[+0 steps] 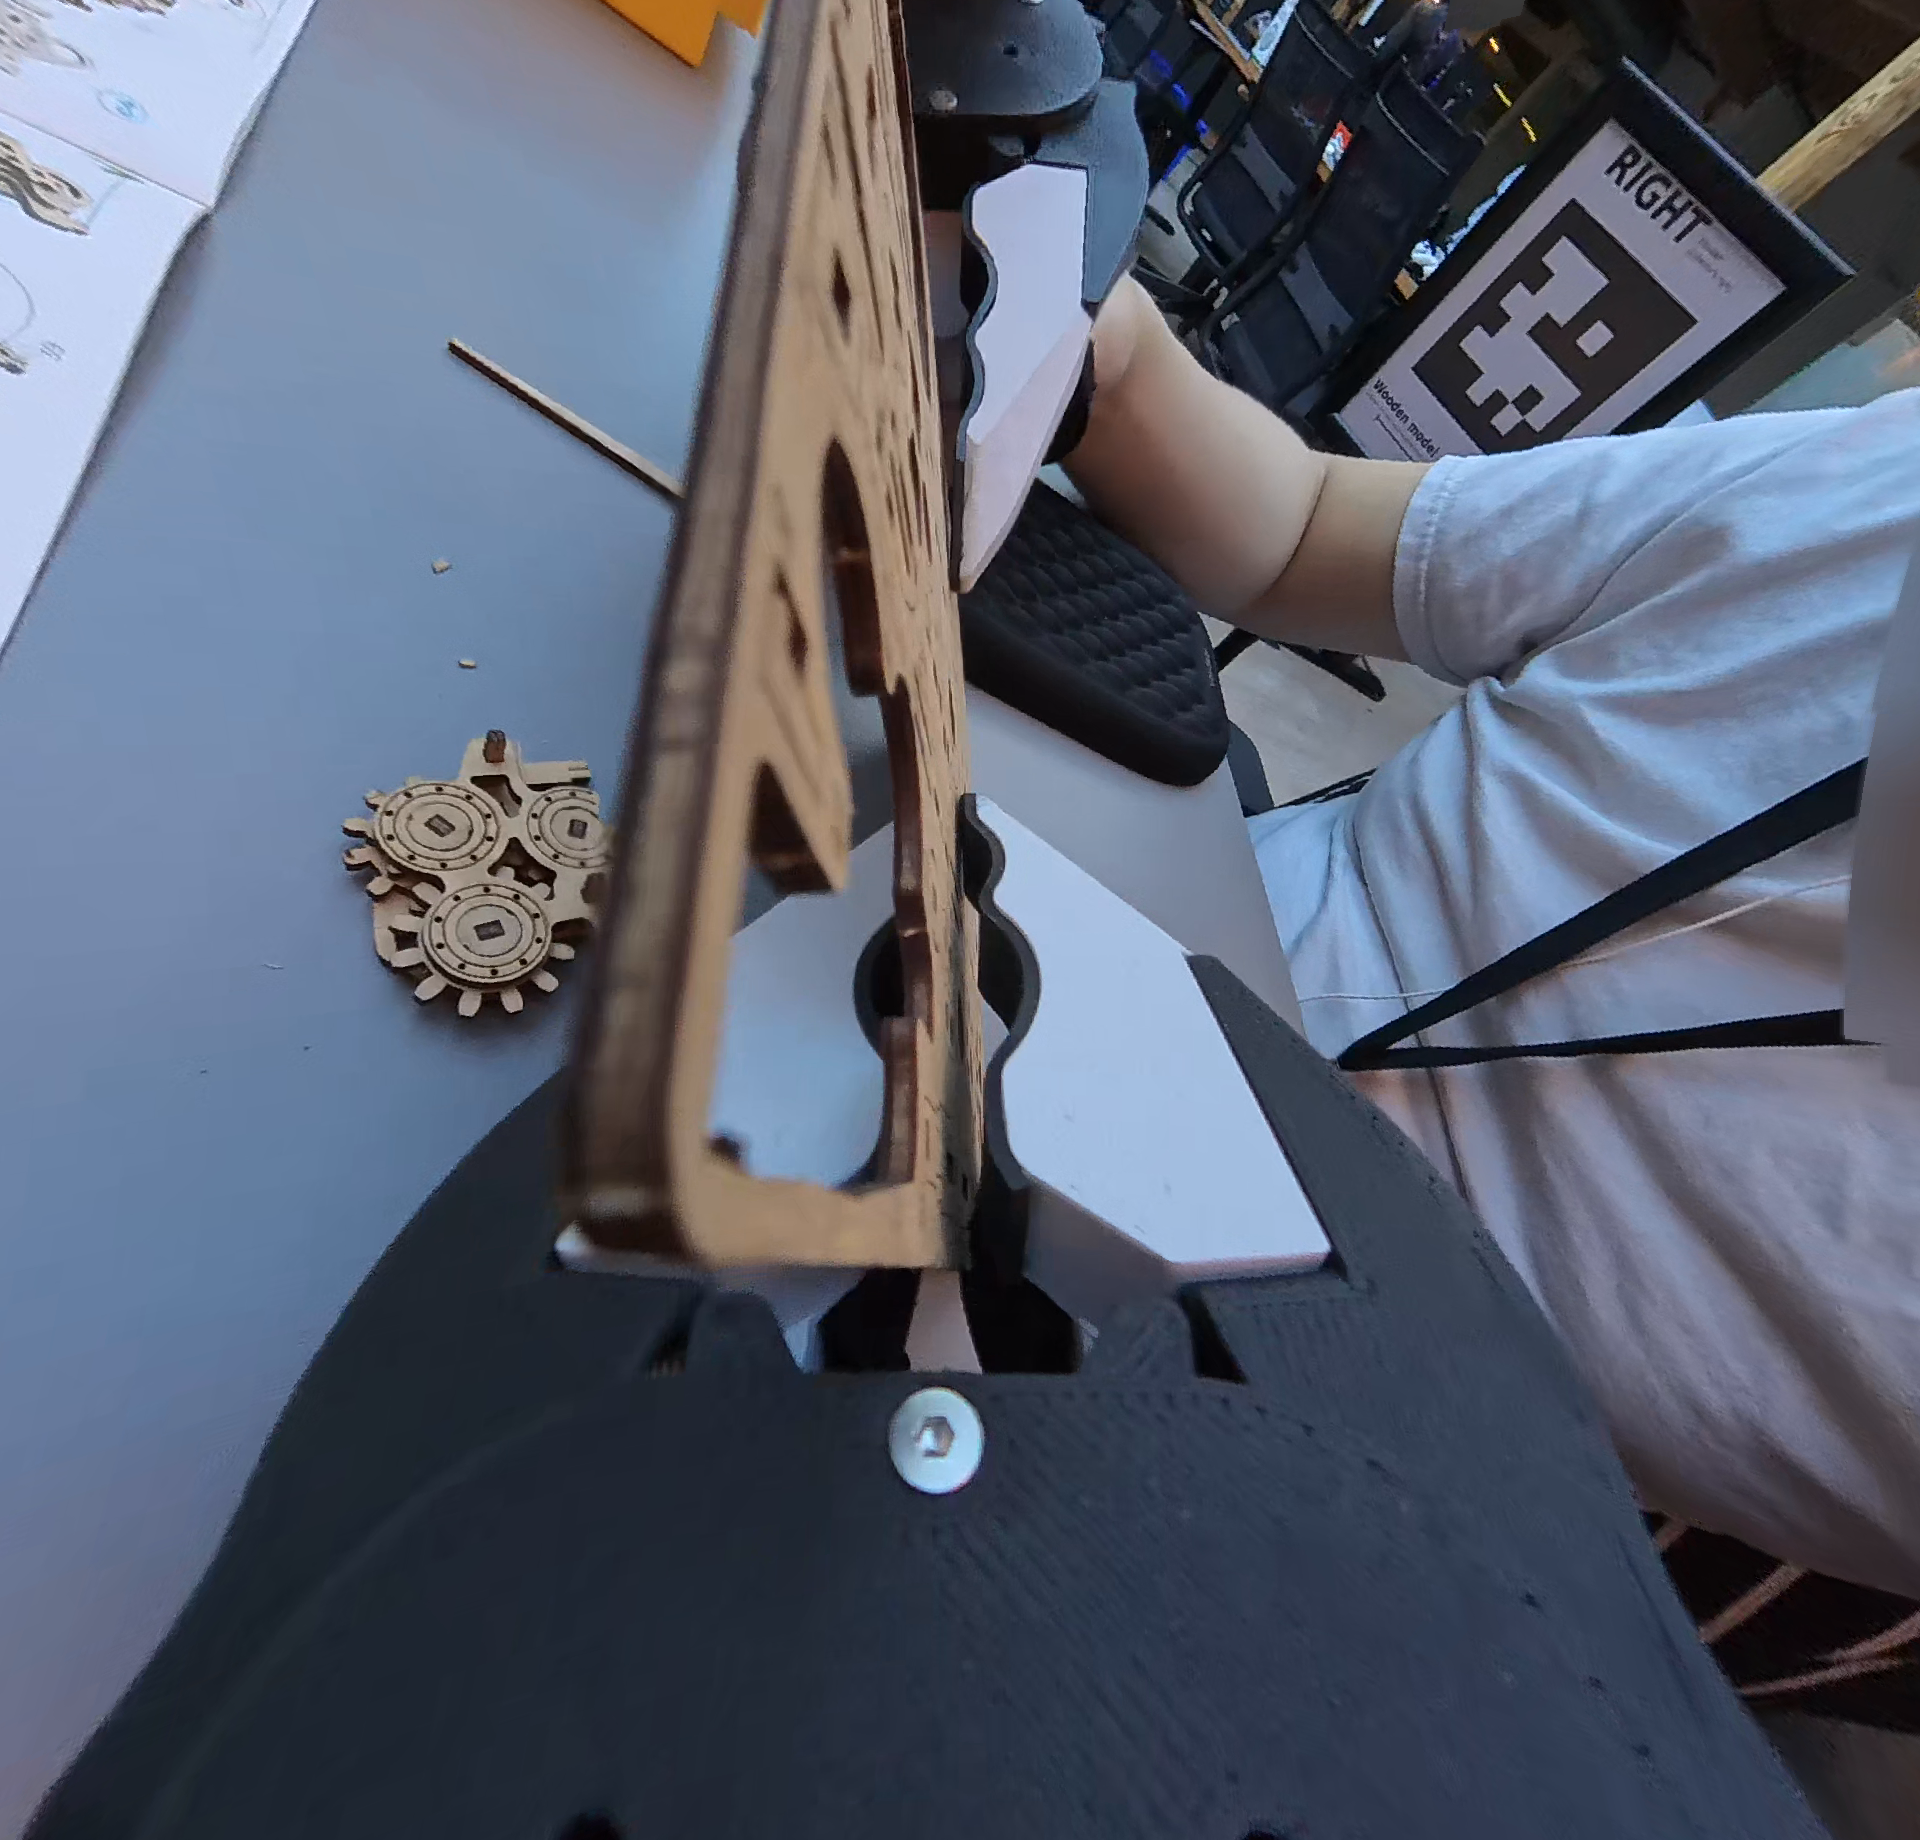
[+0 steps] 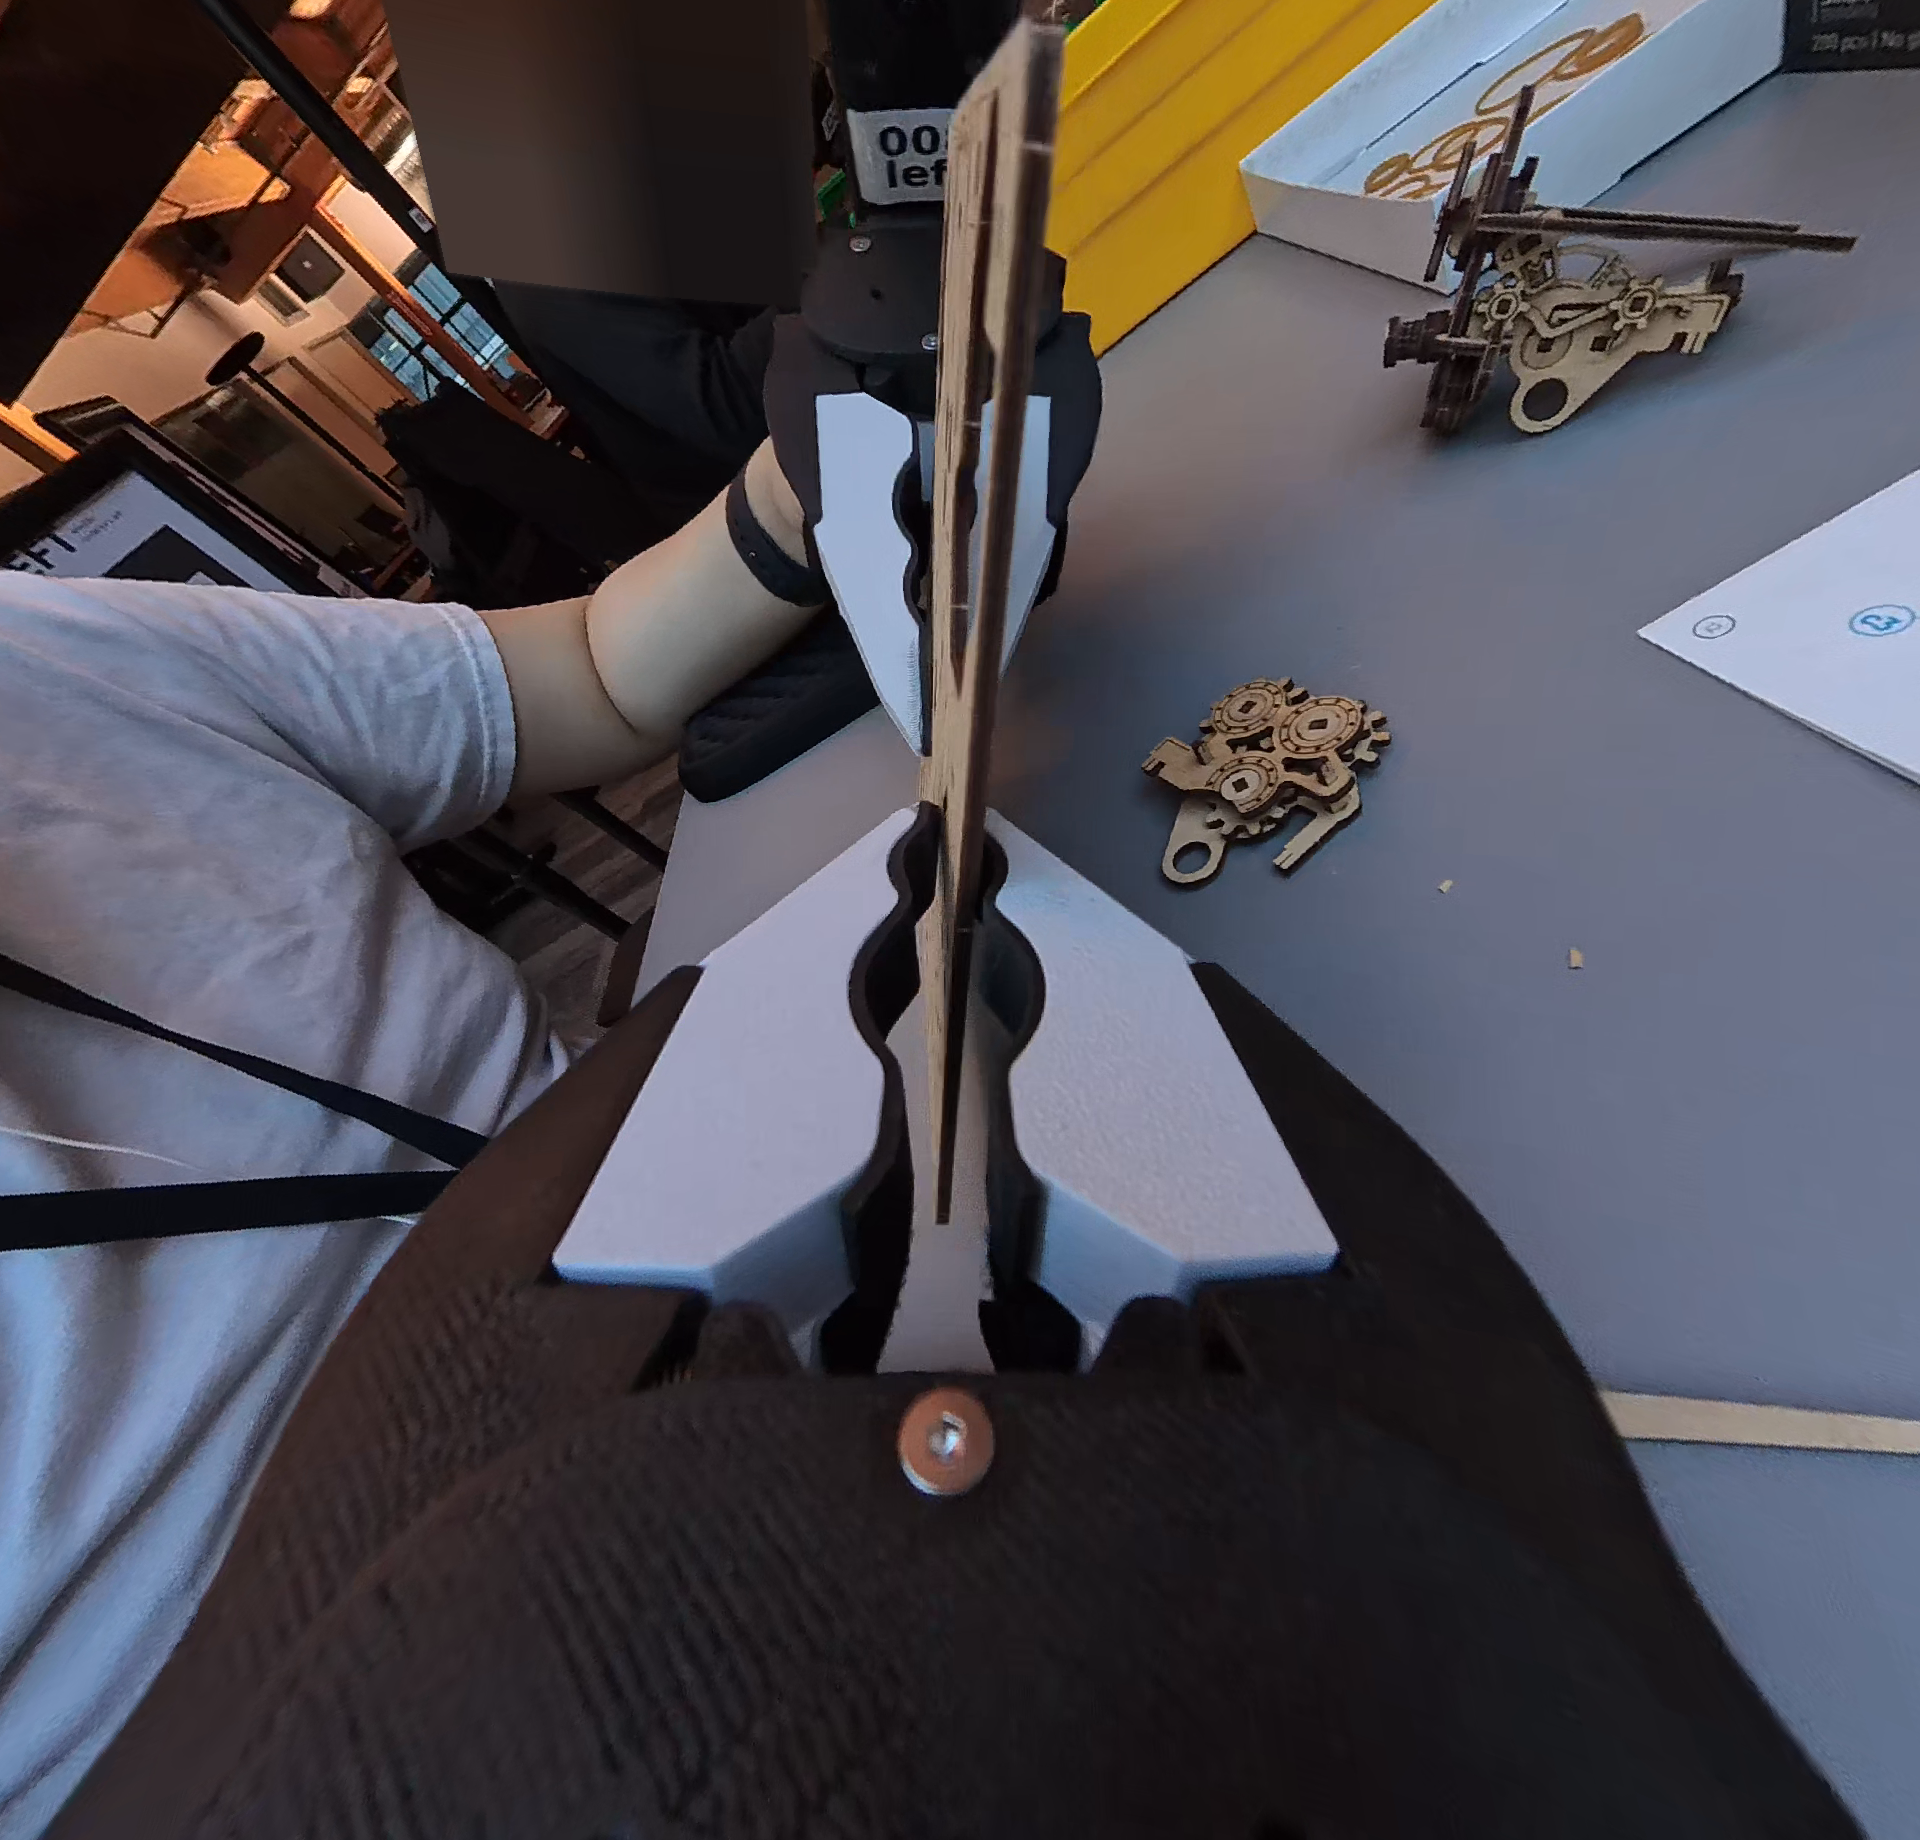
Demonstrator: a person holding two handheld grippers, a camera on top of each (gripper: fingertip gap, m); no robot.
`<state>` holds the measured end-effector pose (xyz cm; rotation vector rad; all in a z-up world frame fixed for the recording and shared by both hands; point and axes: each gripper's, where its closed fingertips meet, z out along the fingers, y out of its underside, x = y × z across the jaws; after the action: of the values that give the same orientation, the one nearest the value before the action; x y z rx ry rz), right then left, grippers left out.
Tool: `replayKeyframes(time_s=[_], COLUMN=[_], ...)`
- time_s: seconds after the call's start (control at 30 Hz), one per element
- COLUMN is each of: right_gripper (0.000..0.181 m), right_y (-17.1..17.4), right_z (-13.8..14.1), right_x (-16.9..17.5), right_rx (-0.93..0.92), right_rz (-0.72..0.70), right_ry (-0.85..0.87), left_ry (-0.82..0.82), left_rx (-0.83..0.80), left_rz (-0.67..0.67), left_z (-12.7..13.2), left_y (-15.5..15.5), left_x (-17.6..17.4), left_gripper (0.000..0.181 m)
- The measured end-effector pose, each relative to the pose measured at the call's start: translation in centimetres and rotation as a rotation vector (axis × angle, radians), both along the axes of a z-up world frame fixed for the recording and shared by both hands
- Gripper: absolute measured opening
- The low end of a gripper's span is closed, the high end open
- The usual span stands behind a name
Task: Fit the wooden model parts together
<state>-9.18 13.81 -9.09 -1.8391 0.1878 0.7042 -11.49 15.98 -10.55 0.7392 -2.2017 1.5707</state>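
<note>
Both grippers pinch one thin wooden sheet (image 1: 821,564) standing on edge over the grey bench (image 1: 260,1115): left gripper (image 1: 935,969) at one end, right gripper (image 2: 951,959) at the other. Behind lies a room with dark chairs. Near the bench's far edge sits a yellow box (image 2: 1195,128), then a half-built model (image 2: 1558,325), then a small gear cluster (image 2: 1268,762).

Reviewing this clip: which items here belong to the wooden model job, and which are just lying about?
Job:
- wooden sheet, gripped edge-on by left claw and right claw
- gear cluster
- part-built model
- instruction sheets
- white tray holding spent frets

Lying about:
- thin stick
- wood crumbs
- yellow box
- framed marker sign
- black wrist pad
</note>
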Motion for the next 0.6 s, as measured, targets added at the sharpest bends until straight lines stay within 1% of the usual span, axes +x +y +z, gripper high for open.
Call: replayKeyframes(time_s=[0.03,0.1,0.23,0.33,0.43,0.6], right_gripper=[0.002,0.002,0.001,0.001,0.002,0.002], right_y=[0.0,0.1,0.2,0.1,0.2,-0.1], right_z=[0.0,0.7,2.1,2.3,3.0,3.4], right_x=[0.2,0.5,0.9,1.2,1.4,1.4], right_rx=[-0.010,0.030,0.097,0.104,0.128,0.133], right_rz=[-0.012,-0.037,-0.066,-0.088,-0.115,-0.123], right_ry=[0.015,0.031,0.134,0.118,0.148,0.165], left_ry=[-0.003,-0.018,-0.006,0.004,0.015,-0.031], left_rx=[0.003,0.001,-0.044,-0.051,-0.076,-0.055], left_rz=[0.017,0.042,0.069,0.093,0.109,0.121], left_z=[0.1,0.5,1.6,1.6,2.2,2.8], left_y=[0.0,0.0,-0.1,-0.2,-0.3,-0.6], left_x=[0.2,0.3,0.5,0.7,0.7,0.5], left_gripper=[0.000,0.001,0.000,0.001,0.001,0.002])
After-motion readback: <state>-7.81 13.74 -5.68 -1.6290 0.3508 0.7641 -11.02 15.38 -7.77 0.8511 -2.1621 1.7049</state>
